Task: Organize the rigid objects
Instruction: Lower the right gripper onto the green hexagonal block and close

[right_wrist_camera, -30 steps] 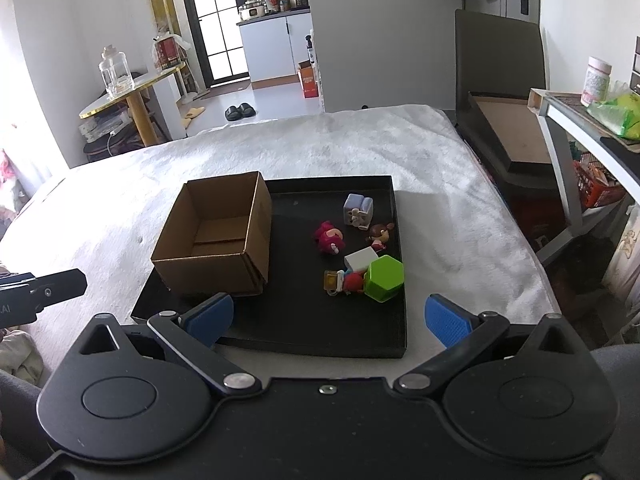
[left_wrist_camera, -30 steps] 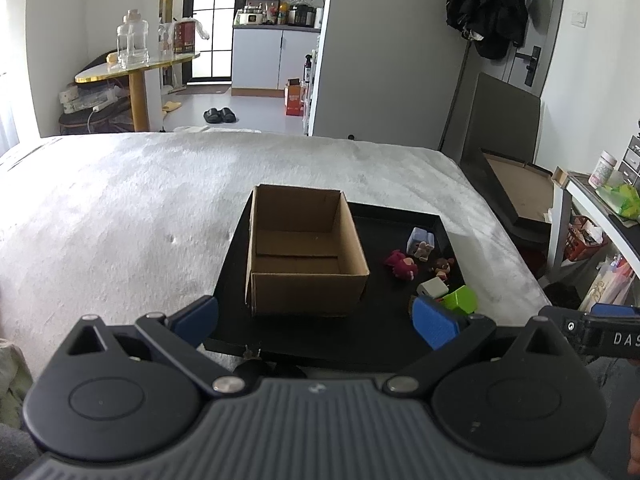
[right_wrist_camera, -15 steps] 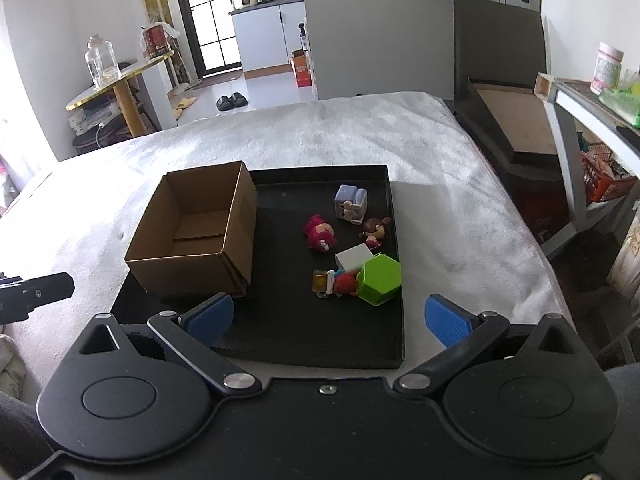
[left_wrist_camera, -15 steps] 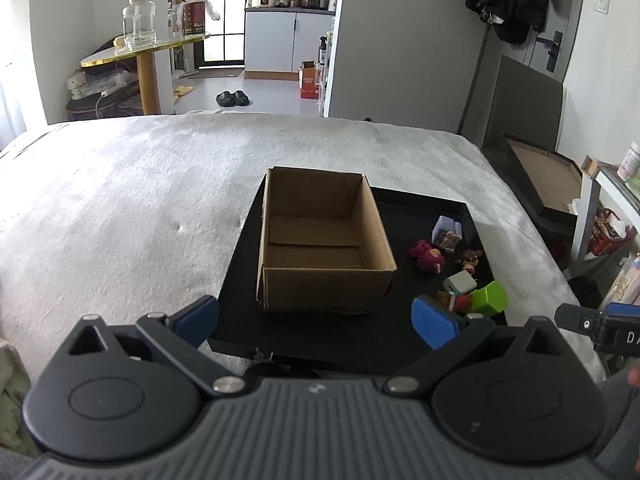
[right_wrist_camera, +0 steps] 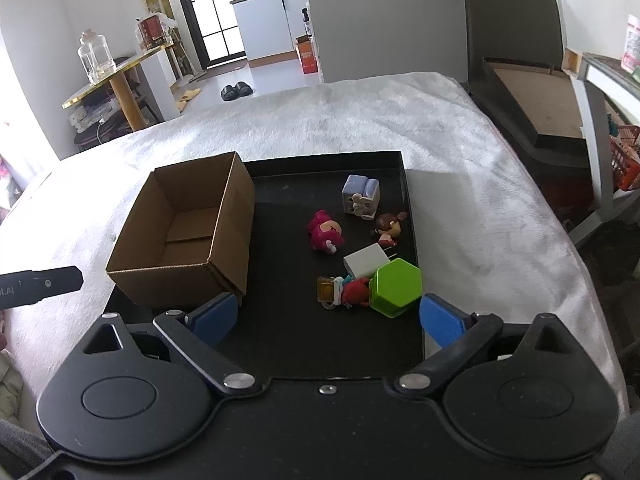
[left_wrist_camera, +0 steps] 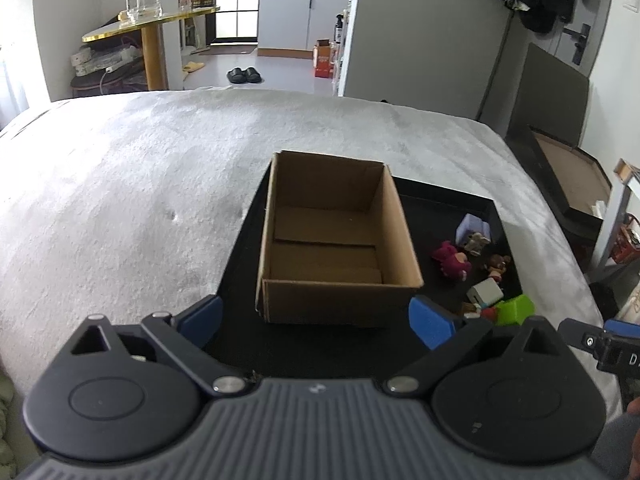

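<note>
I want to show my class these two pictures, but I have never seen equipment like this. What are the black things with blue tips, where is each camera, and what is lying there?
Each picture comes from a camera on a hand-held gripper, looking along its two blue-tipped fingers. One shows the left gripper, the other the right gripper. Both are open and hold nothing. On a white blanket lies a black tray with an empty cardboard box and small toys: a green hexagon block, a pink figure, a white cube.
</note>
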The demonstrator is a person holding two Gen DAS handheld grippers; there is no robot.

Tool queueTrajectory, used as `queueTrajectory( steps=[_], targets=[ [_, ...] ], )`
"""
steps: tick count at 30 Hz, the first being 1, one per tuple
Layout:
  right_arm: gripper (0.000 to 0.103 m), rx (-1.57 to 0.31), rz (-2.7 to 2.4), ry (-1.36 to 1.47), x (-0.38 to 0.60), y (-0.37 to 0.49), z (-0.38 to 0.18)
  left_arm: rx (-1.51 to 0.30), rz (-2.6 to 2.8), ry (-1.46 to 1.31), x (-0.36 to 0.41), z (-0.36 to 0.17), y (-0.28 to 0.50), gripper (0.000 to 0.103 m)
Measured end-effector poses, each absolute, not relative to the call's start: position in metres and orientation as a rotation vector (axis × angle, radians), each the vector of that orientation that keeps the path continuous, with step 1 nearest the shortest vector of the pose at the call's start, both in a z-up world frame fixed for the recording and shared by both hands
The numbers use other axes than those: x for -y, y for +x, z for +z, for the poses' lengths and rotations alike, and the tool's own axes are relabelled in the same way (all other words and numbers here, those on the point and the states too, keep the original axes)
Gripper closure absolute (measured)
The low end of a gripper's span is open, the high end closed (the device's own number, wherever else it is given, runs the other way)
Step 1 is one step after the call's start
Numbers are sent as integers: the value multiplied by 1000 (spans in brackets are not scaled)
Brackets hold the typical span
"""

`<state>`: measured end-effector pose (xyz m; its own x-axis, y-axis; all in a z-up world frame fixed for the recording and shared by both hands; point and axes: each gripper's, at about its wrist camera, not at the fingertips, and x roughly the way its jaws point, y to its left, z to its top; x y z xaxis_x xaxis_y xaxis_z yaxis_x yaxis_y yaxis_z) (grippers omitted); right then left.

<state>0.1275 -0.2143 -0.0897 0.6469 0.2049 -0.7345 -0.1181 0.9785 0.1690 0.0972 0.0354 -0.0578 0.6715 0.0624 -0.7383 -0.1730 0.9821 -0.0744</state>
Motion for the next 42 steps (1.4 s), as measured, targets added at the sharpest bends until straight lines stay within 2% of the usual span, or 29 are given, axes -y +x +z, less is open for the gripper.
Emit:
queueTrajectory(
  steps=[12,16,25,27,31,33,42],
  targets=[
    [18,-902,151,115,218,165,-119,-849,201,-122,-37,-72,132,5],
    [19,-924,125,124,225,178,-133,-869,177,-129,-31,-78,145,10],
    [23,-935,124,151,241,204,-173,-860,139,-100,-13,-88,158,11],
    [32,-952,134,159,245,211,-185,-859,148,-80,-10,-89,159,11],
    [36,-938,126,154,247,214,-195,-874,164,-70,-6,-96,164,11],
    [56,-957,115,177,251,217,-200,-894,173,-60,-5,-100,168,11],
    [57,-923,147,209,259,218,-199,-909,212,-65,-9,-102,181,11]
  ],
)
